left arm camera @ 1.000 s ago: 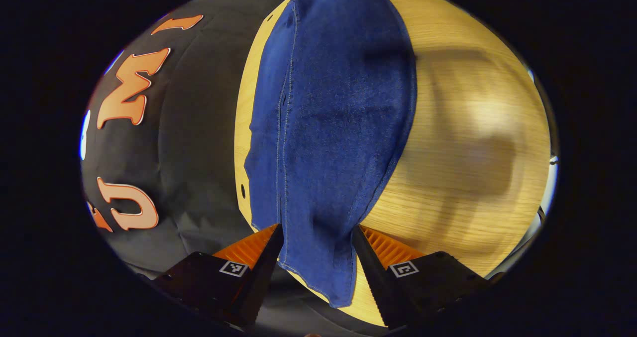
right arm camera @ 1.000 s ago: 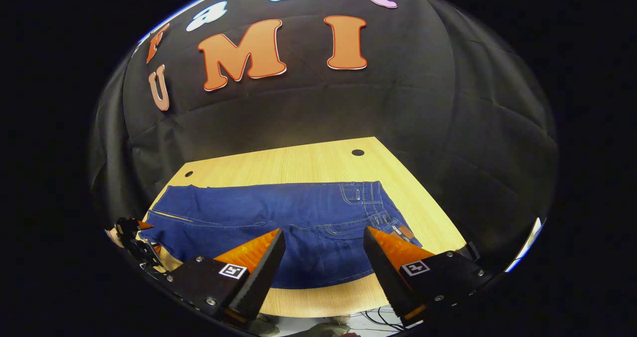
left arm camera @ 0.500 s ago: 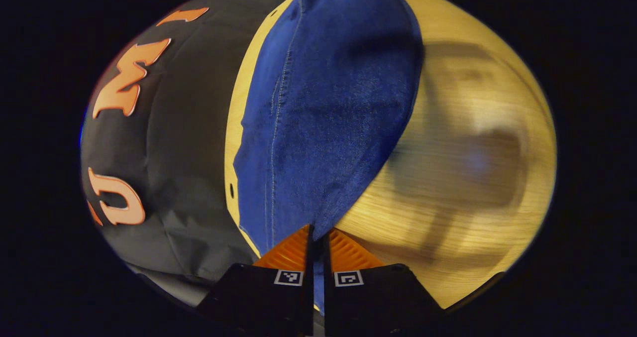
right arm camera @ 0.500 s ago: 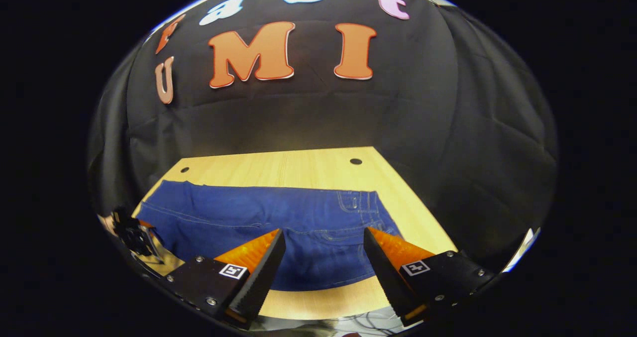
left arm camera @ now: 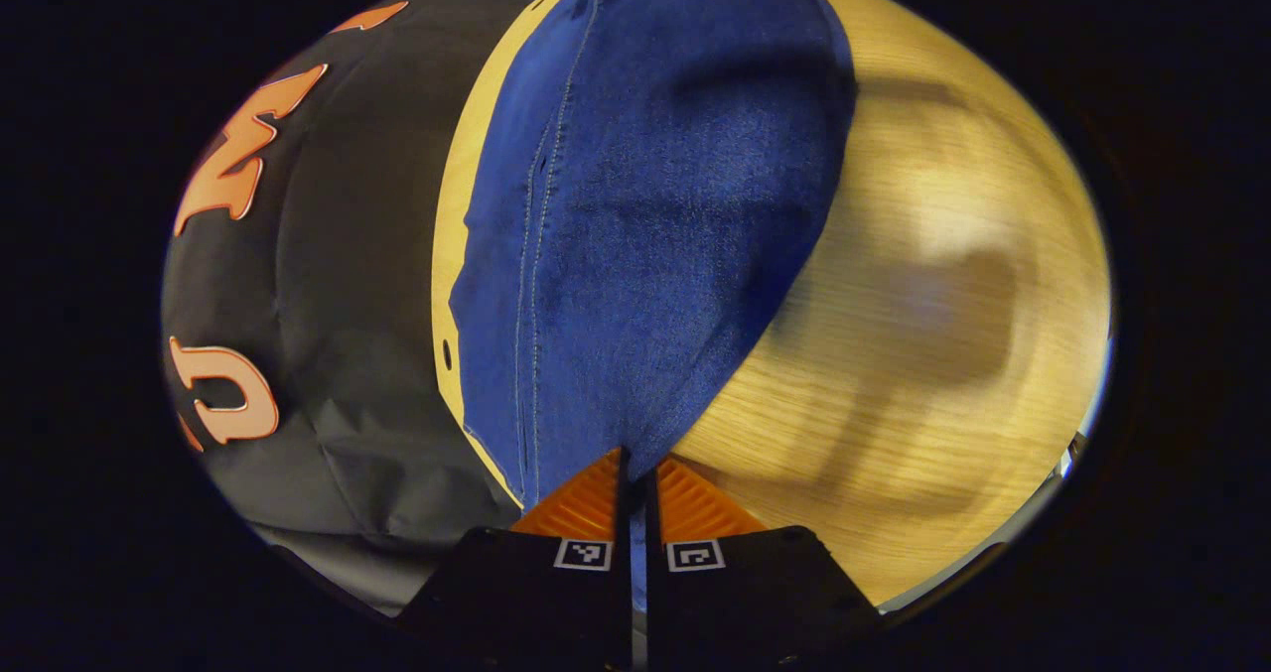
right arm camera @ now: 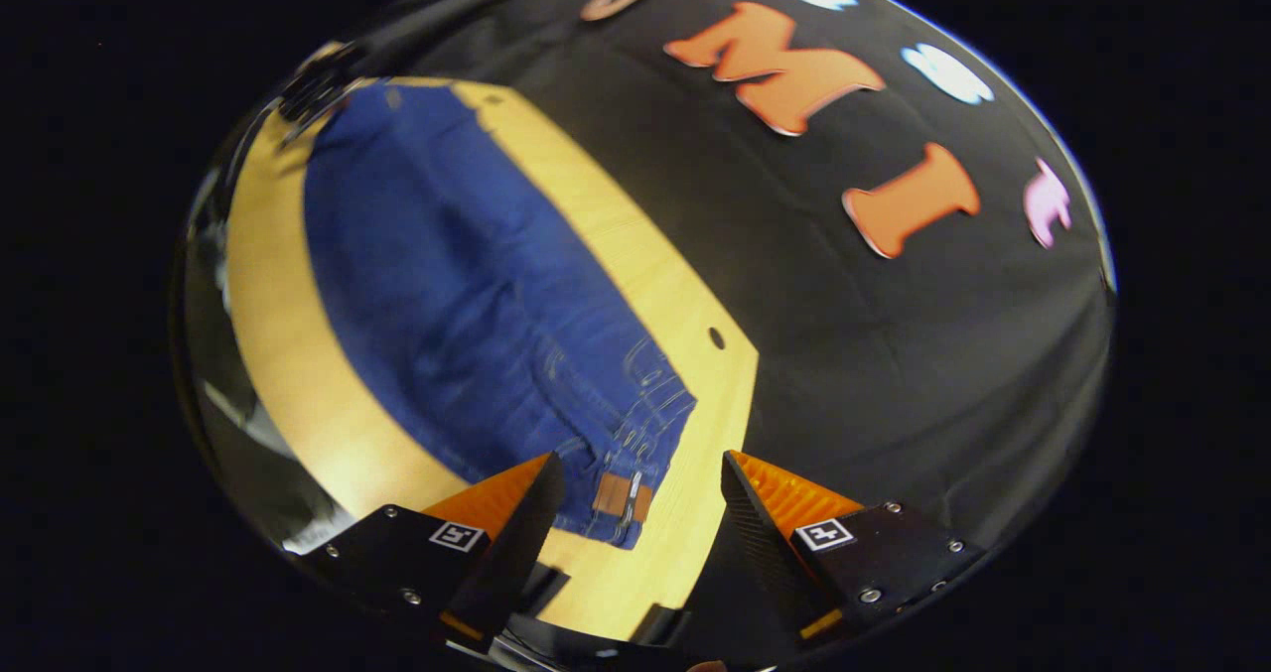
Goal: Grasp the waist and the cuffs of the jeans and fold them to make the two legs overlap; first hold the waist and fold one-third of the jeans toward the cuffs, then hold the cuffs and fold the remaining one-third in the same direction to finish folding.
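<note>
1. In the left gripper view, the jeans [left arm camera: 645,205] are seen spread lengthwise on the wooden table [left arm camera: 943,285], stretching away from the camera toward the top of the picture.
2. The left gripper [left arm camera: 635,473] is seen closed, its two fingers brought almost together, with a narrow strip of denim caught between them at the near end of the jeans.
3. A stitched seam is seen running along the left side of the denim, close to the far table edge, beyond which the black cloth wall [left arm camera: 328,285] stands.
4. Which part of the jeans is clamped there cannot be told for certain from this view, as the hem is hidden by the fingers.
5. Blurred shadows are cast on the bare table to the right of the denim.
6. In the right gripper view, the right gripper [right arm camera: 640,473] is held wide open, with nothing between its fingers.
7. The jeans [right arm camera: 447,285] are seen there lying flat on the table [right arm camera: 268,354], running from the upper left down toward the gripper.
8. The waist end, with belt loops, pocket stitching and a brown patch [right arm camera: 622,496], lies nearest, just ahead of the open fingers and between their tips; contact is not seen.
9. A small round hole [right arm camera: 716,337] is seen in the table beside the waist.
</note>
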Demonstrator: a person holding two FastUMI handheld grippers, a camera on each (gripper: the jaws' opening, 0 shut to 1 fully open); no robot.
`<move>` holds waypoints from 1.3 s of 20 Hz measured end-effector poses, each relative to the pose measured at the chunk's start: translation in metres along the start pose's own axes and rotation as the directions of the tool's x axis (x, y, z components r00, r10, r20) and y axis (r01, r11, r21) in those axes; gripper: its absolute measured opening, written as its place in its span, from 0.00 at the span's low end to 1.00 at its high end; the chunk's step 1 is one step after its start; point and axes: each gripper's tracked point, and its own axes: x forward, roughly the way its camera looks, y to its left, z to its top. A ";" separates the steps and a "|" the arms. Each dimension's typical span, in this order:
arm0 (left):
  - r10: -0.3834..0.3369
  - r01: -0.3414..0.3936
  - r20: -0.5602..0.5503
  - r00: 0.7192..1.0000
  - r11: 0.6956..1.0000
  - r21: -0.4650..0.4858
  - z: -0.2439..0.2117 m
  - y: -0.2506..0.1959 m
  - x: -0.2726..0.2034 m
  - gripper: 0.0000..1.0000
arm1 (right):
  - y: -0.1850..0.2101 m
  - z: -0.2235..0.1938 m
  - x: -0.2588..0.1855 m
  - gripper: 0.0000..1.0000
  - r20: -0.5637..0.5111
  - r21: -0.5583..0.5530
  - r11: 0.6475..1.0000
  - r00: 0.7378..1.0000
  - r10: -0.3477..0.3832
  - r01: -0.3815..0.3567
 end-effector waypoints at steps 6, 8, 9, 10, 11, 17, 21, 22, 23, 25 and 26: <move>-0.016 0.016 0.030 0.999 1.000 -0.004 0.003 -0.001 0.003 0.06 | 0.058 -0.024 0.030 0.98 -0.033 -0.353 0.929 0.994 0.106 -0.111; -0.016 0.015 0.037 0.999 1.000 0.014 0.003 -0.001 0.003 0.06 | 0.071 -0.028 0.039 0.98 -0.051 -0.416 0.898 0.989 0.135 -0.144; -0.014 0.014 0.043 0.999 1.000 0.010 0.003 -0.001 0.004 0.06 | 0.073 -0.032 0.046 0.98 -0.065 -0.445 0.881 0.987 0.144 -0.158; -0.014 0.013 0.049 0.999 1.000 0.013 0.002 -0.001 0.005 0.06 | 0.075 -0.033 0.050 0.98 -0.072 -0.467 0.869 0.986 0.148 -0.164; -0.012 0.011 0.053 0.999 1.000 0.017 0.002 -0.001 0.006 0.06 | 0.076 -0.035 0.052 0.98 -0.083 -0.487 0.856 0.985 0.152 -0.173; -0.010 0.010 0.062 0.998 1.000 0.012 0.003 0.000 0.006 0.06 | 0.072 -0.023 0.070 0.94 -0.063 -0.529 0.835 0.988 0.142 -0.154; -0.006 0.005 0.058 0.998 1.000 0.011 0.004 0.000 0.006 0.06 | 0.072 -0.019 0.084 0.86 -0.072 -0.516 0.838 0.984 0.166 -0.179; -0.008 0.007 0.057 0.998 1.000 0.010 0.002 0.000 0.007 0.06 | 0.076 -0.021 0.087 0.80 -0.087 -0.502 0.841 0.979 0.184 -0.203; -0.010 0.009 0.057 0.998 1.000 0.008 0.003 -0.001 0.007 0.06 | 0.079 -0.022 0.087 0.76 -0.091 -0.499 0.840 0.977 0.193 -0.212; -0.013 0.012 0.056 0.998 1.000 0.004 0.003 0.000 0.008 0.06 | 0.088 -0.030 0.086 0.44 -0.126 -0.489 0.836 0.968 0.216 -0.250; -0.014 0.014 0.054 0.998 1.000 -0.002 0.003 -0.001 0.008 0.06 | 0.090 -0.031 0.088 0.24 -0.124 -0.480 0.844 0.971 0.205 -0.240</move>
